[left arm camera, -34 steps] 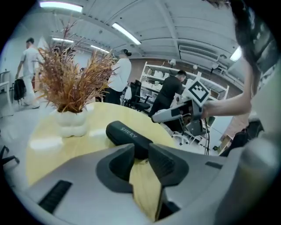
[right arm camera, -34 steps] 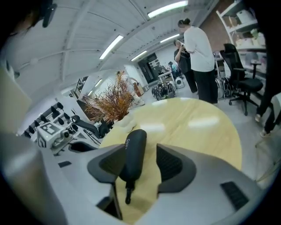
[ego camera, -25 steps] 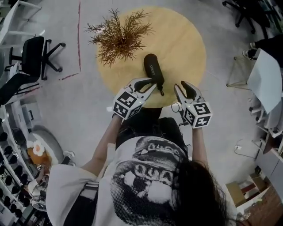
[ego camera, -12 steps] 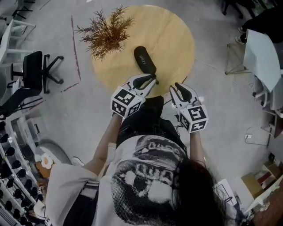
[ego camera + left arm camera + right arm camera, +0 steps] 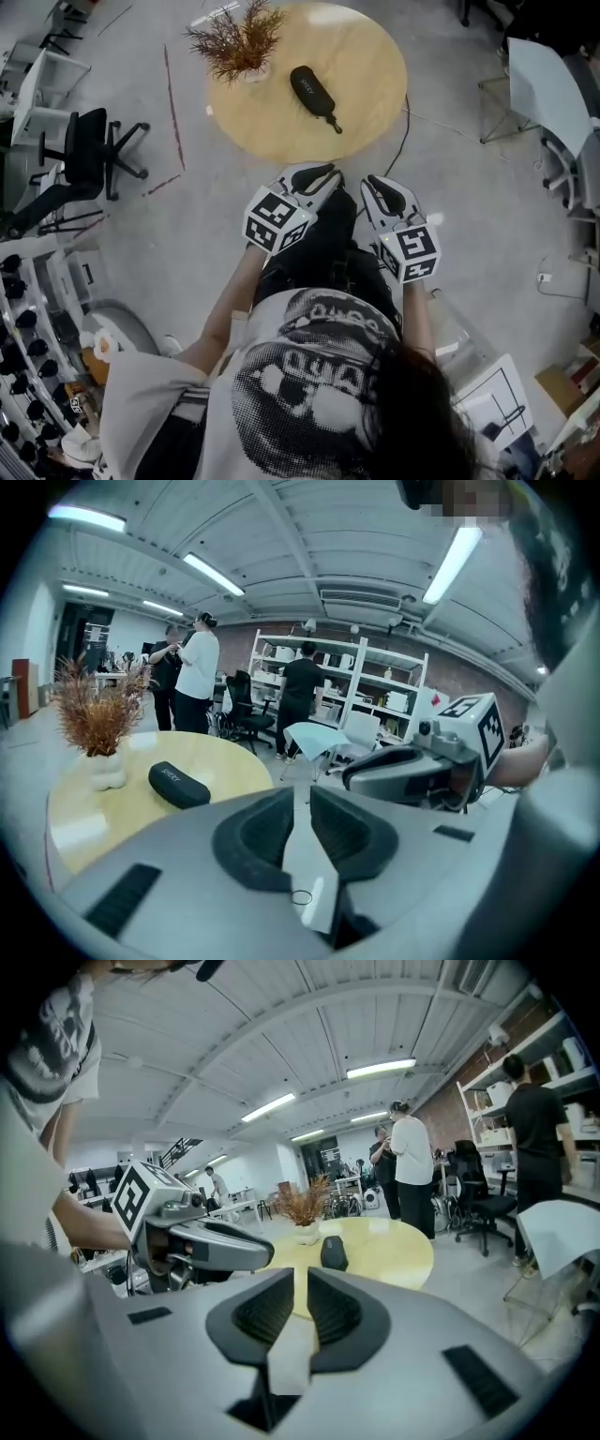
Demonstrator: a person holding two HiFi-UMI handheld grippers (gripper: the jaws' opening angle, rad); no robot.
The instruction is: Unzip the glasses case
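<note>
The case (image 5: pixel 312 91) is seen lying shut on the round table (image 5: pixel 375 66), near its middle, with its long side set slantwise and its pull tab trailing toward the table's near edge. A dried plant (image 5: pixel 239 37) in a white pot is placed just beside it, at the table's far left edge. Neither claw is at the table: both are held in front of the person's body, over the bare floor and well apart from the case. The left gripper (image 5: pixel 323 177) is pointed toward the table; its jaws are closing, a narrow gap is left between them, and nothing is held there. The right gripper (image 5: pixel 380 187) is carried just beside it, on a level with it; its jaws are also closing, only a slim slit remains, and nothing is gripped between them either. In each gripper view the other gripper's marker cube is seen at the side, and the case and plant are seen on the table beyond the jaws. An office chair (image 5: pixel 89 155) is parked on the floor to the left, and people are seen standing by white shelves behind the table.
</note>
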